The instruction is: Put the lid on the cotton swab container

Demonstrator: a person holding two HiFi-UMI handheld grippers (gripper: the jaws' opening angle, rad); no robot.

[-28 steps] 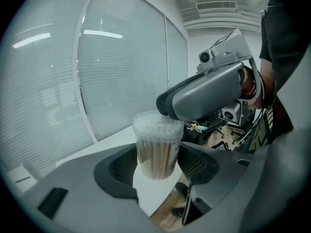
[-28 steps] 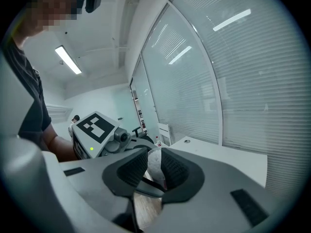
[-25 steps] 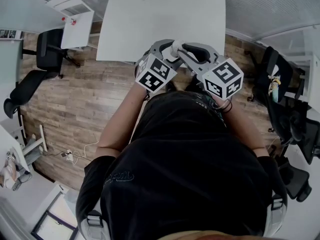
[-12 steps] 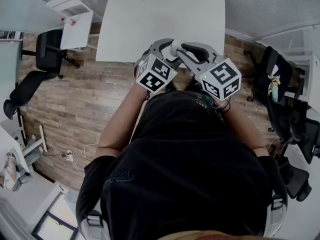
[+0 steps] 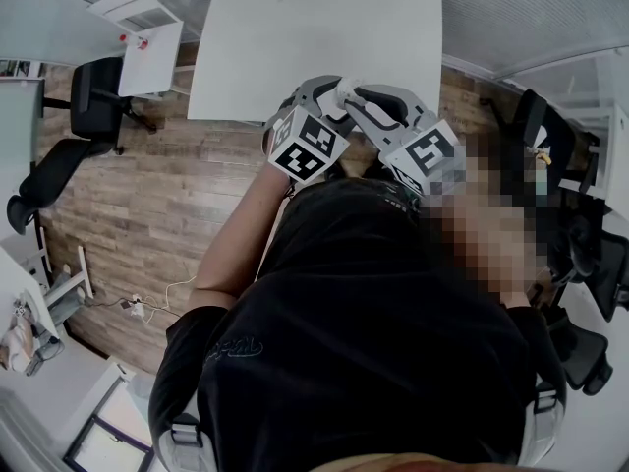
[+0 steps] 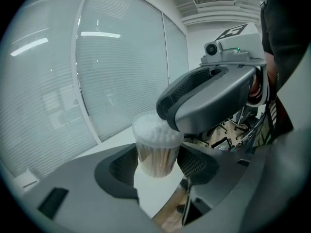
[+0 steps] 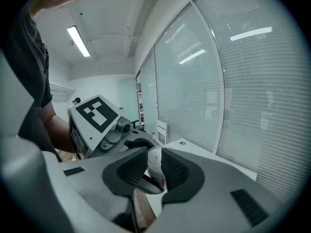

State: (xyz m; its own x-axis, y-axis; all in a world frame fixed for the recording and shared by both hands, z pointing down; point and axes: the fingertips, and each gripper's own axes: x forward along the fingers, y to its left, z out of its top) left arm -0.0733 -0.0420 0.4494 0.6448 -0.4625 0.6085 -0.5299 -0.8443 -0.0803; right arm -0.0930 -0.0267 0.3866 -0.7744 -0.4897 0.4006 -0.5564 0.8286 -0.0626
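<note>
Left gripper has its jaws wide and clamped round the container, swab tips up, in the air over the near edge of the table. Right gripper, jaws narrow, pinches the clear lid right at the container's top.

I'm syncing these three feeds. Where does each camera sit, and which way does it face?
Head view: on the person's head, facing steeply down at the left tool and right tool over wood floor; torso shows.
Left gripper view: on the left tool, along its jaws, shut on the cotton swab container; a dark sleeve shows.
Right gripper view: on the right tool, along its jaws, gripping what seems the lid; a forearm shows.
Shared: each gripper view shows the other tool.
</note>
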